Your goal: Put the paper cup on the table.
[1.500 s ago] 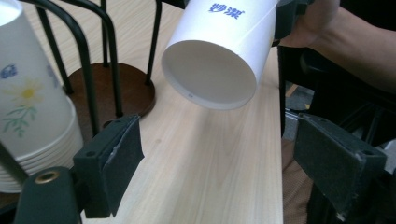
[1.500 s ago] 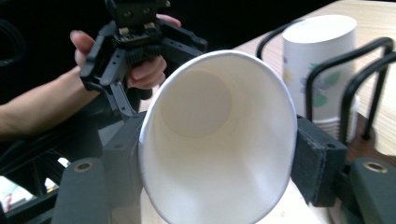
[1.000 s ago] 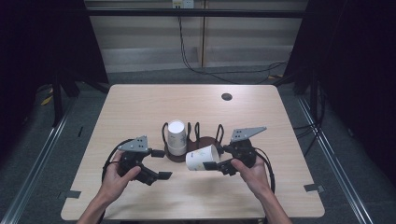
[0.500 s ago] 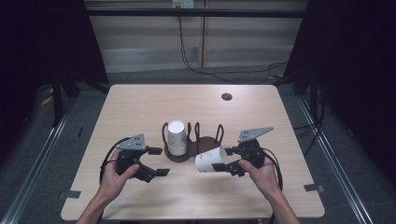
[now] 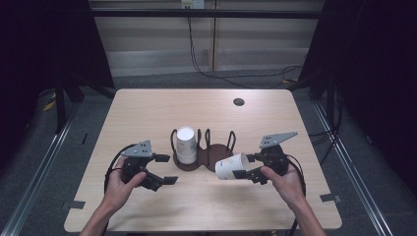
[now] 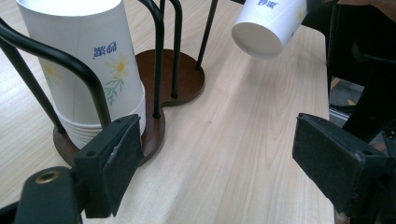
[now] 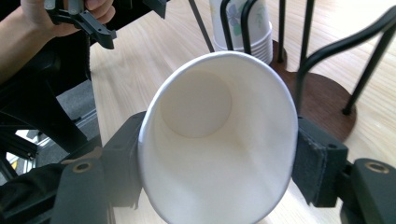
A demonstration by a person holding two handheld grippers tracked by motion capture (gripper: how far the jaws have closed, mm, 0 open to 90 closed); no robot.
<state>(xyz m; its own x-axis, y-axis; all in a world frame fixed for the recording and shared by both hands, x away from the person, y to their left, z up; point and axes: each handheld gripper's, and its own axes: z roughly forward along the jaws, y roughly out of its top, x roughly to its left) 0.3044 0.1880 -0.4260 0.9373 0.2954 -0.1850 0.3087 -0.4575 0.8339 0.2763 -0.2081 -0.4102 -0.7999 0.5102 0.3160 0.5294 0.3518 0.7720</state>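
Observation:
A brown wooden cup holder (image 5: 216,160) with black wire loops stands mid-table. An upside-down stack of flower-printed paper cups (image 5: 186,143) fills its left bay. My right gripper (image 5: 246,166) is shut on a single white paper cup (image 5: 230,167), which lies sideways just right of the holder with its base pointing left. In the right gripper view the cup (image 7: 219,140) shows its open mouth between the pads. My left gripper (image 5: 164,168) stands open just left of the holder. In the left gripper view the stack (image 6: 88,70) is close ahead and the held cup (image 6: 268,23) hangs beyond.
A small dark round hole (image 5: 238,102) sits near the table's far right. The holder's right bays (image 5: 228,142) hold no cups. Bare wood lies between the holder and the near edge. Dark floor, rails and cables surround the table.
My right gripper has drawn the single cup to the right, away from the holder's middle. The left gripper has barely moved.

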